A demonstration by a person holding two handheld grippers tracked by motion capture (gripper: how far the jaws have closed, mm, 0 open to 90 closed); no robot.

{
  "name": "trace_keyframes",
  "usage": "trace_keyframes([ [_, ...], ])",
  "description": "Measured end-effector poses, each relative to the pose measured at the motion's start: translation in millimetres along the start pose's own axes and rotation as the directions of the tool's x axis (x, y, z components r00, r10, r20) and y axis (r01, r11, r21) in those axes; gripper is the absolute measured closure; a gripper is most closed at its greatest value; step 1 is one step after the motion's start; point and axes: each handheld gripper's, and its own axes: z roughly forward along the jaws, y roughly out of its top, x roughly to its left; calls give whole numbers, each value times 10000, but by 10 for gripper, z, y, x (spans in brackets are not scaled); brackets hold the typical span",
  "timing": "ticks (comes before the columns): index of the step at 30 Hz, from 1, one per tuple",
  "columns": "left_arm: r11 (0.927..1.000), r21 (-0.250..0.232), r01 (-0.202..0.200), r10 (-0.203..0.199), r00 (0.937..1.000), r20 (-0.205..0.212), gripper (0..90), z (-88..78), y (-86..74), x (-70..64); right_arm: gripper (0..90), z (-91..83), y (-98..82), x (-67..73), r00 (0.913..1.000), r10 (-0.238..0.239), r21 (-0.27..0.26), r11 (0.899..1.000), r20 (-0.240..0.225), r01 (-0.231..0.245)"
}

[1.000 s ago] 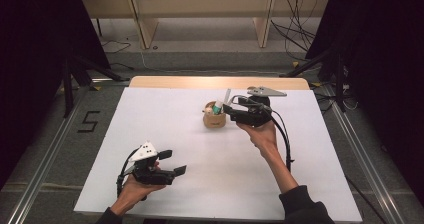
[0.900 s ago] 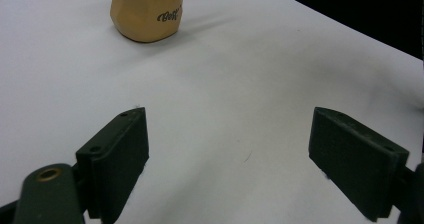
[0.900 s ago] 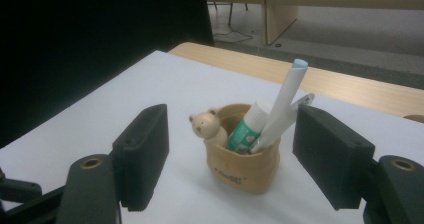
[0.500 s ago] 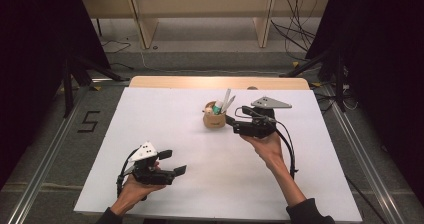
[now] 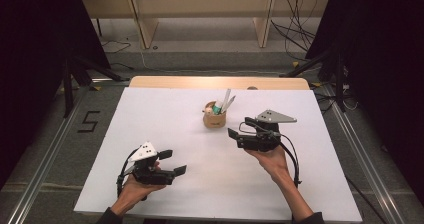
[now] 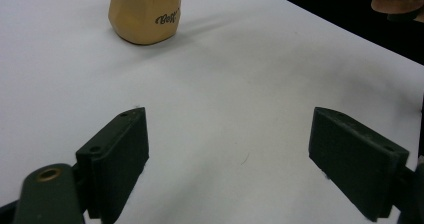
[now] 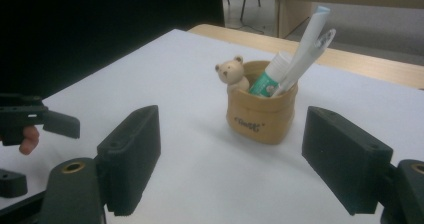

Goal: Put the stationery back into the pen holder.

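Right gripper [image 5: 239, 127]: black jaws wide, just been opening, nothing between; it sits just beside the tan, soft-sided holder cup [image 5: 214, 118] with dark script, standing mid-table. A small bear figure [image 7: 232, 73] sits on its rim; a green-and-white tube [image 7: 268, 80] and white toothbrush [image 7: 309, 40] stand inside. Left gripper [image 5: 172, 163]: jaws wide, empty, well apart.

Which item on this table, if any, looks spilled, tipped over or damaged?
Nothing stands out. The tan holder stands upright on the white table, its tube and the white items inside leaning against the rim.
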Motion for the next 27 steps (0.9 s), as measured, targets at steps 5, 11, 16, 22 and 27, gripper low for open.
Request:
trace_keyframes([
  [5, 10000, -41, 12, -12, 10000, 53, 157, -2, 1, -3, 230, -85, -99, -2, 10000, 55, -41, 10000, -51, -55],
  [11, 10000, -65, 1, -1, 10000, 74, 157, -2, 1, -2, 227, -205, -221, -2, 9996, 171, -188, 9997, -203, -175],
  [16, 9999, -144, -9, 10, 10000, 99, 157, -9, 4, -1, 225, -299, -332, 16, 9992, 197, -362, 9991, -351, -210],
  [22, 9999, -150, -37, 38, 9999, 117, 157, -12, 7, -1, 217, -369, -454, 47, 9987, 238, -353, 9991, -451, -254],
  [27, 9998, -191, -51, 53, 9999, 113, 156, -23, 10, 2, 212, -430, -539, 95, 9987, 58, -346, 9994, -514, -75],
])
